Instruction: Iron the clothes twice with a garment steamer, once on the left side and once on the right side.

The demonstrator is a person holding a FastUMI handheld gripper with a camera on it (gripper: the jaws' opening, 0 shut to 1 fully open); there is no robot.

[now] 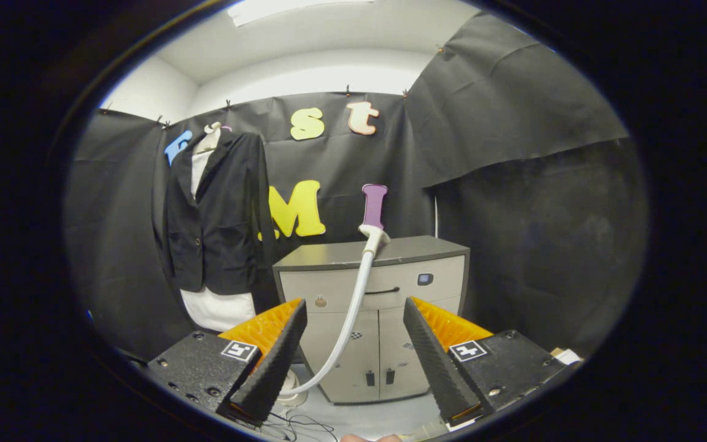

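A black jacket [213, 215] over a white shirt [218, 309] hangs on a hanger against the booth wall, beyond and to the left of my fingers. The steamer head [374, 209], with a purple handle, stands upright at the front edge of a grey cabinet's top, straight ahead beyond the fingers. Its white hose [353, 307] curves down in front of the cabinet to a base unit [292, 393] on the floor, partly hidden behind my left finger. My gripper [355, 316] is open, well short of the steamer, with nothing between its fingers.
The grey cabinet [415, 270] with a drawer and two doors stands on a pale floor directly ahead. Thin cables [295, 423] lie on the floor near the fingers. Black cloth walls close in on the left and right.
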